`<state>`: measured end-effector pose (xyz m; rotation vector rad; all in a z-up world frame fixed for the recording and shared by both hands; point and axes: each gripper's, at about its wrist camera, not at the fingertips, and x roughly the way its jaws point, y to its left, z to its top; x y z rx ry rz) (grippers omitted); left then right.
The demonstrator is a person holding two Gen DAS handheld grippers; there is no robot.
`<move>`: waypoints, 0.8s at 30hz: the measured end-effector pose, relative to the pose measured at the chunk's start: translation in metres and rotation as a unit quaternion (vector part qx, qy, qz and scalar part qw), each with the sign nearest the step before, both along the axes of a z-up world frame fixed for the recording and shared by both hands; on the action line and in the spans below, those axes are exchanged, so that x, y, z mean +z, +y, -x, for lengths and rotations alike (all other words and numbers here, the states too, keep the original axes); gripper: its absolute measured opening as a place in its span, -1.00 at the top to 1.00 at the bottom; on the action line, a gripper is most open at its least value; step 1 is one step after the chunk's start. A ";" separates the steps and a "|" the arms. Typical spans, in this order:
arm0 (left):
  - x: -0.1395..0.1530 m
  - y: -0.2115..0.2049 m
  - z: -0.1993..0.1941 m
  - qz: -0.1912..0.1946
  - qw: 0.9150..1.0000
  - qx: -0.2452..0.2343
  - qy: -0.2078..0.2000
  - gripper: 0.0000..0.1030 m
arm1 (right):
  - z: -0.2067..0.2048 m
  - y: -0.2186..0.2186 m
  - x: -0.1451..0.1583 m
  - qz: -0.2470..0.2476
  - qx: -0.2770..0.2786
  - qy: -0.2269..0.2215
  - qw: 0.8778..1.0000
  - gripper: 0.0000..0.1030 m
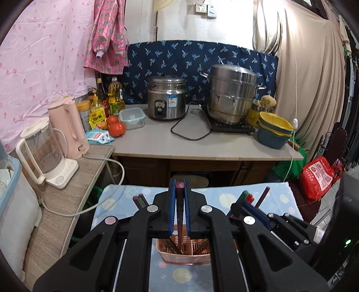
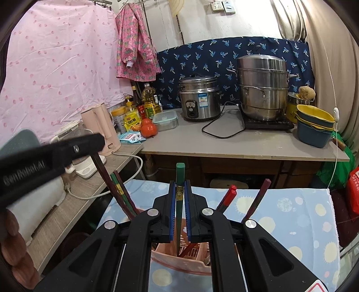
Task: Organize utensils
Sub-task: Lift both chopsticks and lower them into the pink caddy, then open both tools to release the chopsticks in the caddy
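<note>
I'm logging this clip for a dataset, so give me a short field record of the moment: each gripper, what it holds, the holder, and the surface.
left gripper: shut on a dark red chopstick, tip down in the holder
right gripper: shut on a green chopstick, tip down in the holder
holder: pink slotted basket, other chopsticks leaning in it
surface: blue cloth with pale dots
background: rice cooker, steel steamer pot

wall (image 1: pixel 179 20) — white, socketed | counter (image 1: pixel 202 148) — grey | curtain (image 1: pixel 309 78) — beige | sheet (image 1: pixel 40 67) — pink
</note>
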<state>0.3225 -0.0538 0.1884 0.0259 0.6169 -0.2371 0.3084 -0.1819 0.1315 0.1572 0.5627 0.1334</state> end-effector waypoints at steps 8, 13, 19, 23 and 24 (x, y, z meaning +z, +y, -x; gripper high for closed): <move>-0.033 -0.001 0.001 -0.026 0.999 0.032 0.014 0.04 | 0.013 -0.009 -0.012 0.006 -0.026 0.003 1.000 0.25; -0.046 0.002 0.015 -0.031 0.998 0.044 0.015 -0.21 | 0.034 -0.014 -0.017 0.015 -0.035 0.002 0.999 0.07; -0.056 0.006 0.040 -0.034 0.998 0.046 0.022 -0.36 | 0.064 -0.016 -0.026 0.018 -0.044 0.007 0.999 -0.09; -0.063 0.007 0.060 -0.044 0.998 0.051 0.021 -0.49 | 0.088 -0.018 -0.029 0.021 -0.056 0.007 0.998 -0.20; -0.065 0.007 0.065 -0.048 0.997 0.053 0.020 -0.50 | 0.095 -0.018 -0.031 0.021 -0.059 0.009 0.998 -0.21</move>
